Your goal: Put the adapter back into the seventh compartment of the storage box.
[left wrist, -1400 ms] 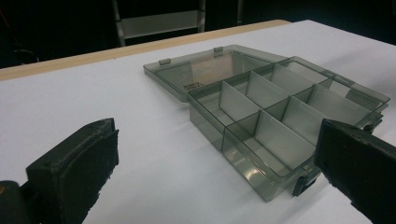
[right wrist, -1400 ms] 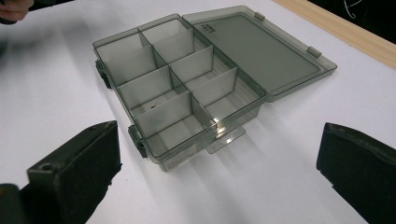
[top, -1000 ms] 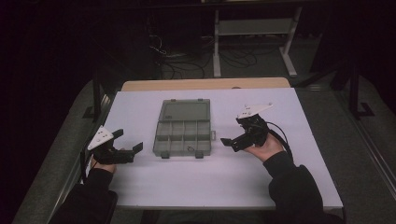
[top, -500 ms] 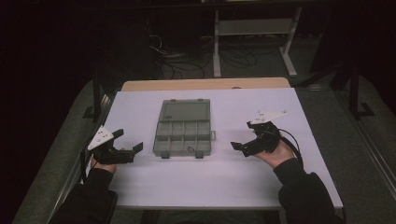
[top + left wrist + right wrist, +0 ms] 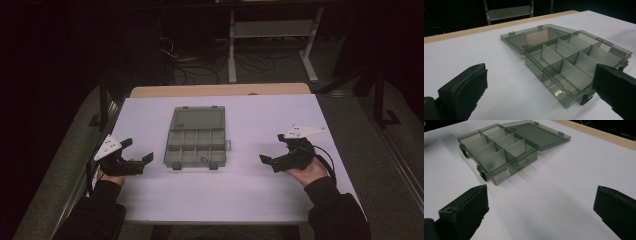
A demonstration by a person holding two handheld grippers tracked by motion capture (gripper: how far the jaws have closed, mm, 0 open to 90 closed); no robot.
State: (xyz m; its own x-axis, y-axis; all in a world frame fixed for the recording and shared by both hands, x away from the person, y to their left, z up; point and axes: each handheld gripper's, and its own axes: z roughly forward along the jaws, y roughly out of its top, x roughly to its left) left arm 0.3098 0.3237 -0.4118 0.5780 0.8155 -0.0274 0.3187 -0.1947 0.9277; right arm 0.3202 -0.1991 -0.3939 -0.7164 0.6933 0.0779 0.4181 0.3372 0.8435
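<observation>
We see a white table [image 5: 250,195] from above. At its centre lies a smoky transparent compartment box [image 5: 196,146], its lid [image 5: 197,119] folded flat open toward 12 o'clock and the divided tray nearer us. At 9 o'clock of the box, well apart, our left tongs [image 5: 137,152] rest with jaws spread wide, holding nothing. At 3 o'clock, our right tongs [image 5: 272,150] are likewise spread and hold nothing.

One box, two grippers, one worktop.
One clear compartment box [image 5: 196,138], lid open; eight compartments inside; two grippers: left gripper [image 5: 137,151], right gripper [image 5: 272,149]; one white worktop [image 5: 250,190].
</observation>
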